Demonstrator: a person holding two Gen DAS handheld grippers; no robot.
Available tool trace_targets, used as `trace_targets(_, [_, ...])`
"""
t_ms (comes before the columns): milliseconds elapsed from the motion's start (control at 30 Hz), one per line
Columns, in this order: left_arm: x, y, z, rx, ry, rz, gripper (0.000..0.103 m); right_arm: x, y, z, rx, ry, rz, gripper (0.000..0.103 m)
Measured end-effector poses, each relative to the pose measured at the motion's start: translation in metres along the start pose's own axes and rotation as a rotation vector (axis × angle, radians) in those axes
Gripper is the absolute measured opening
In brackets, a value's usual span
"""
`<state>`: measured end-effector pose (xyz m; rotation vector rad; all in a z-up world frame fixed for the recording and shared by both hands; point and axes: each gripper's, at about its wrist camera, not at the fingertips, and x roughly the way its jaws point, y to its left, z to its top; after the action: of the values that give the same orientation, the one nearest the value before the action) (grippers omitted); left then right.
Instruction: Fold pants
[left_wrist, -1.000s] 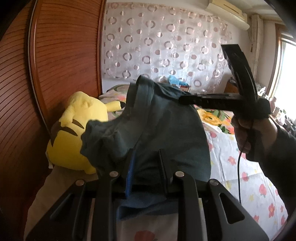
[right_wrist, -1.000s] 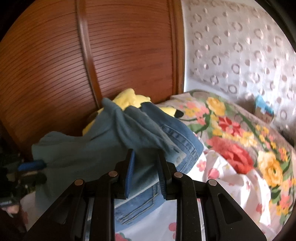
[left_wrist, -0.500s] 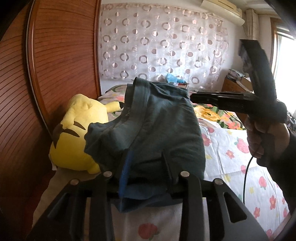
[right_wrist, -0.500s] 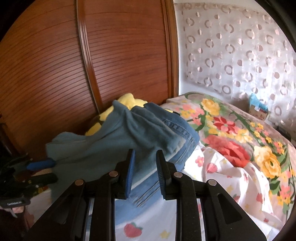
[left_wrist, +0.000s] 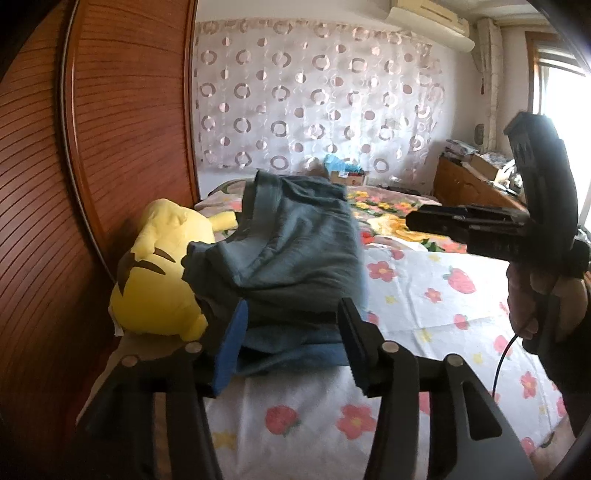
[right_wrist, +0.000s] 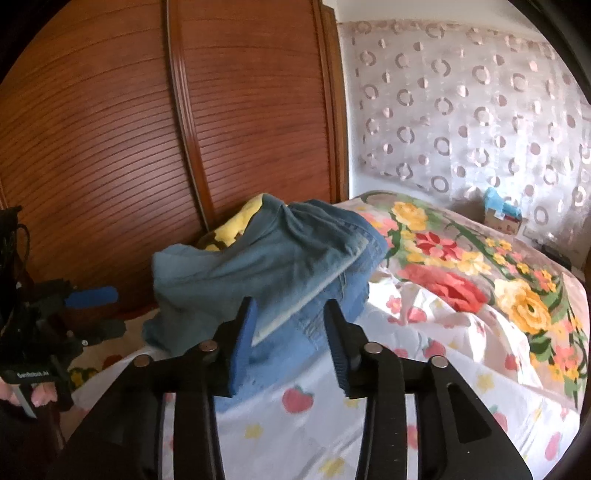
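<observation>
The blue jeans (left_wrist: 291, 258) lie folded in a heap on the bed, leaning against a yellow plush toy (left_wrist: 159, 273). They also show in the right wrist view (right_wrist: 273, 273). My left gripper (left_wrist: 291, 343) is open, just in front of the heap's near edge, holding nothing. My right gripper (right_wrist: 288, 343) is open too, close to the heap's right end, with no cloth between its pads. The right gripper shows from the side in the left wrist view (left_wrist: 417, 221), and the left one at the left edge of the right wrist view (right_wrist: 92, 310).
A wooden slatted headboard (left_wrist: 110, 147) stands behind the plush toy. The bed has a strawberry-print sheet (left_wrist: 424, 295) and a flowered quilt (right_wrist: 461, 266) further back. A dotted curtain (left_wrist: 314, 103) and a wooden cabinet (left_wrist: 465, 188) lie beyond.
Both grippers have opened and let go of the jeans. They have drawn back a little, and the jeans have dropped onto the bed against the plush toy.
</observation>
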<state>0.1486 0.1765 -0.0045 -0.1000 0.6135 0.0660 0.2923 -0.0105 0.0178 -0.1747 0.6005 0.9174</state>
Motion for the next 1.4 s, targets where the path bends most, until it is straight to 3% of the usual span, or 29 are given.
trace_targets(500, [-0.053, -0.059, -0.018, 0.081, -0.069, -0.025, 0.055, -0.12, 0.021, -0.06, 0.062, -0.104, -0.13, 0.078])
trace_targets(733, [-0.061, -0.09, -0.024, 0.109, -0.08, -0.045, 0.055, -0.183, 0.029, -0.096, 0.124, -0.149, -0.26, 0.082])
trace_targets(933, [-0.069, -0.112, -0.026, 0.122, -0.085, -0.11, 0.055, -0.226, 0.028, -0.125, 0.183, -0.176, -0.346, 0.082])
trace_targets(1400, [-0.099, -0.155, -0.022, 0.165, -0.14, -0.128, 0.055, -0.292, 0.017, -0.152, 0.265, -0.234, -0.55, 0.082])
